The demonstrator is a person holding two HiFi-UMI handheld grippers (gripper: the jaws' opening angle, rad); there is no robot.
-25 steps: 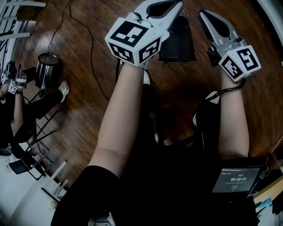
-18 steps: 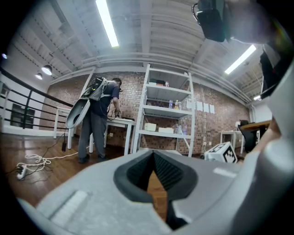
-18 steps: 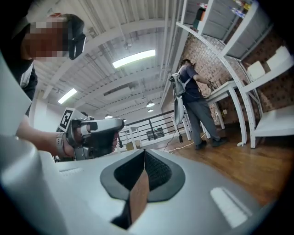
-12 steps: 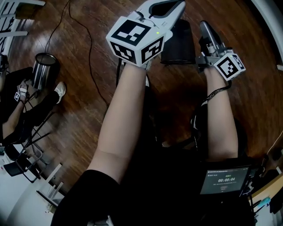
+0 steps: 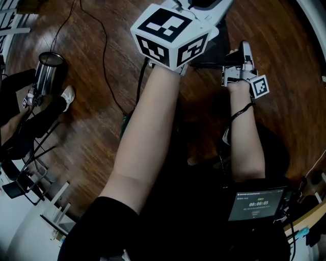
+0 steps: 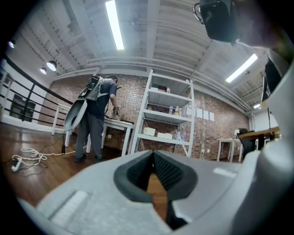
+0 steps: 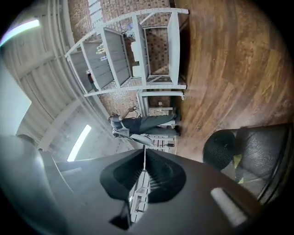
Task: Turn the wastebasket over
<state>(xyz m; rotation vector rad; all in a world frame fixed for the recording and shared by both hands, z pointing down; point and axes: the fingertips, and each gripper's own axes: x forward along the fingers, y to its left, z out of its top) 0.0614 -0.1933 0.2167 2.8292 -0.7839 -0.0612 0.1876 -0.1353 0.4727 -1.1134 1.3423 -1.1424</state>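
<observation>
The black mesh wastebasket (image 5: pixel 216 51) stands on the wooden floor, mostly hidden behind my left gripper's marker cube in the head view. It shows at the lower right of the right gripper view, the wastebasket (image 7: pixel 250 153) lying just to the side of the jaws and apart from them. My right gripper (image 5: pixel 245 49) is low beside the basket, rolled onto its side, its jaws shut on nothing (image 7: pixel 144 159). Held high and level, my left gripper (image 5: pixel 206 4) runs off the top edge of the head view. Its pads meet at the tip with nothing between them (image 6: pixel 153 155).
A shiny metal bin (image 5: pixel 47 75) stands at the left near a seated person (image 5: pixel 28 120) and folding chairs. A cable (image 5: pixel 104 56) trails over the floor. Ahead are a white shelving unit (image 6: pixel 167 117) and a person at a table (image 6: pixel 94 120). A small screen (image 5: pixel 257 204) sits at the lower right.
My right gripper has dropped toward the floor and rolled onto its side next to the wastebasket. The left gripper has risen a little toward the camera.
</observation>
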